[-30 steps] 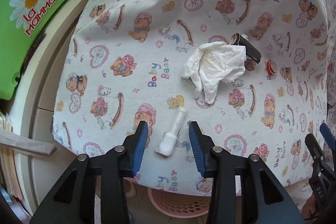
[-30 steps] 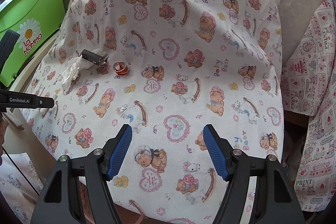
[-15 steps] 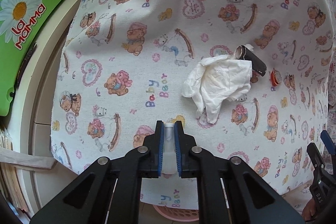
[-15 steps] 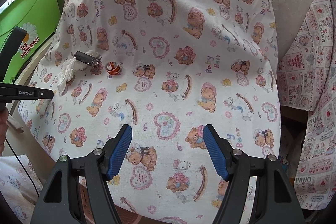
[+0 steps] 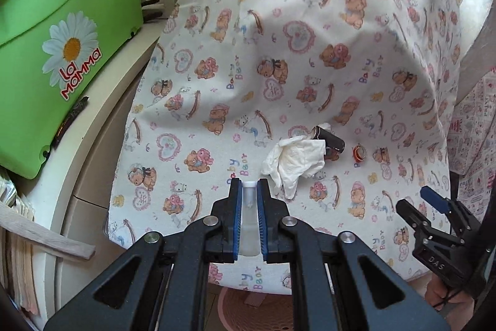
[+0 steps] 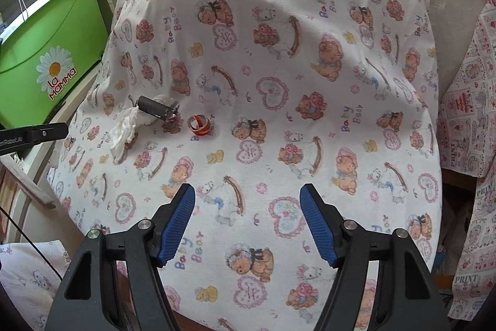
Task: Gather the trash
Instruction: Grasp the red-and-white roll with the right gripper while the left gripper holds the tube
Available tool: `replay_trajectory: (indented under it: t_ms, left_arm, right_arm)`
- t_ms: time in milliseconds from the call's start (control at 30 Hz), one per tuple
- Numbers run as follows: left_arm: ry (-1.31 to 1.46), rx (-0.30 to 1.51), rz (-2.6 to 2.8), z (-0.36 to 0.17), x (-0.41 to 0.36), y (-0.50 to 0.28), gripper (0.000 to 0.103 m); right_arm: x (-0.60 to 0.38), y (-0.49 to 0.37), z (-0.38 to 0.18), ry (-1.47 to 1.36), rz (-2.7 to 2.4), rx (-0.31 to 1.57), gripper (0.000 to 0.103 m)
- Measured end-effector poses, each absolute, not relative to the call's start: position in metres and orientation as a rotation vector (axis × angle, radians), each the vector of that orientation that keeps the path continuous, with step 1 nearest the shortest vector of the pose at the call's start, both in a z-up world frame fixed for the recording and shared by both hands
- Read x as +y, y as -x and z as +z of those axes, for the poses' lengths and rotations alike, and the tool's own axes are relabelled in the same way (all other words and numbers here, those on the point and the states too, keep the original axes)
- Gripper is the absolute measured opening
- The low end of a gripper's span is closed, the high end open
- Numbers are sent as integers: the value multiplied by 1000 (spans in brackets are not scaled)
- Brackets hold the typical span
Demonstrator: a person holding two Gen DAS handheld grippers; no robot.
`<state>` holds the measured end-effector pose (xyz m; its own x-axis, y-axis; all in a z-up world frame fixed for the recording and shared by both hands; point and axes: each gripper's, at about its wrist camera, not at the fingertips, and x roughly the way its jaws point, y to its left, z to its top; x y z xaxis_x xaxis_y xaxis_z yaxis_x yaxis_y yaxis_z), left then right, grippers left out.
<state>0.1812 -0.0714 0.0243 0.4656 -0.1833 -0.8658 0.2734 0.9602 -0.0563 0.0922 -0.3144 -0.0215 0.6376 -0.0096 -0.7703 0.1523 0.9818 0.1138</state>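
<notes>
Trash first: the small white plastic tube [image 5: 249, 222] is pinched between the blue pads of the left hand-held gripper [image 5: 249, 191], sitting lengthwise in the narrow gap with its tip poking out just past the fingertips. The jaws closed onto it within the last second, and now the tube is off the teddy-bear cloth [image 5: 310, 67] that covers the counter.

The rest of the trash sits on that cloth. There's a crumpled white tissue [image 5: 294, 158] just ahead and to the right of the held tube. A dark little cylinder [image 5: 330, 138] lies tilted at the far edge of the tissue, touching it. A small curl of red-and-white tape or ribbon [image 5: 359, 152] lies on its own just right of the cylinder, not touching it.

The right hand-held gripper [image 6: 247, 221] is spread wide with nothing between its pads, hanging over a bare patch of cloth well clear of the trash. In its view the tissue [image 6: 124, 129], cylinder [image 6: 155, 107] and red curl [image 6: 200, 124] are all up and to the left.

A bright green plastic bin [image 5: 62, 51] with a daisy logo sits off to the left on a cream-coloured surface. A pink perforated basket [image 5: 257, 309] peeks out below the cloth's front edge, under the left gripper.
</notes>
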Motion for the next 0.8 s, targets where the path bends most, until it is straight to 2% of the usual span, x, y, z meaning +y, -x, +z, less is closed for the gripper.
replay_trajectory:
  t_ms: [300, 533, 667, 733, 800]
  left_arm:
    - [-26, 1016, -208, 19, -53, -192, 9]
    - [-2, 1028, -223, 21, -50, -196, 9]
    - [-5, 1039, -215, 18, -48, -196, 9]
    - [-23, 1033, -189, 15, -48, -196, 9]
    - [-35, 1023, -167, 14, -46, -195, 9]
  right_arm:
    - [-281, -144, -32, -104, -68, 884, 72]
    - [-272, -181, -40, -109, -105, 886, 63]
    - [-270, -197, -47, -101, -135, 897, 51]
    - [-270, -202, -51, -101, -145, 907, 40]
    - [-272, -206, -54, -92, -170, 917, 33]
